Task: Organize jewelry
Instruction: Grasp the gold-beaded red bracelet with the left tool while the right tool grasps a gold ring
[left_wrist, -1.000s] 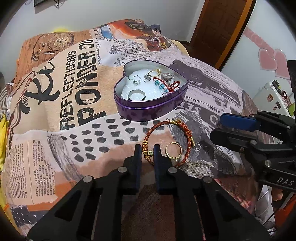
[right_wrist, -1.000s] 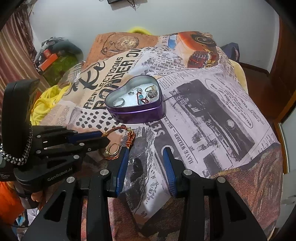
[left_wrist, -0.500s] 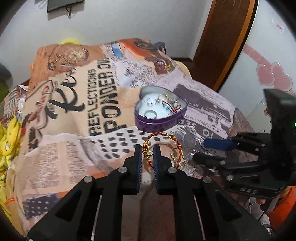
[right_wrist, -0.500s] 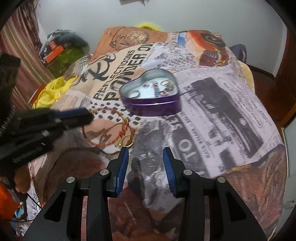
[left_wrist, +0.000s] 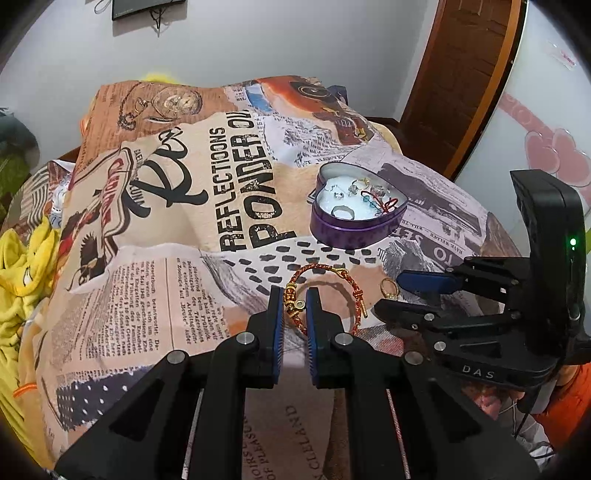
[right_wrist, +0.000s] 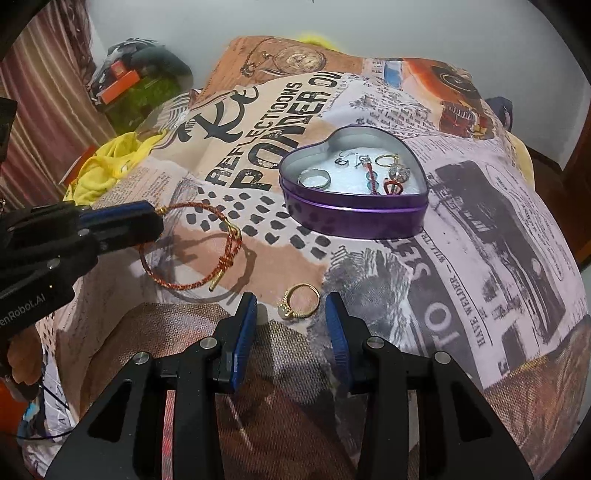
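Left gripper is clamped on the beaded section of the red-and-gold cord bracelet; both blue pads press against the gold beads, and the rest of the loop hangs out ahead of the fingertips and slightly toward the right gripper. In the right wrist view the same bracelet projects from the tip of the left gripper, its loop casting a shadow on the printed blanket; whether the far side of the loop touches the cloth cannot be told. Right gripper has its jaws spread wide, nothing held. The gold ring lies on the blanket just ahead of the right fingertips, centred between them, touching neither pad. From the left wrist view the ring sits just off the blue tip of the right gripper, beside the bracelet and apart from it. The purple heart-shaped tin, lid off, stands on the blanket farther ahead of both grippers, beyond ring and bracelet. Inside on its white lining: a silver band ring, a small gold hoop, a clear-stone piece, and a red cord with blue beads. A yellow cloth lies off the blanket edge, far to the left of the right gripper.
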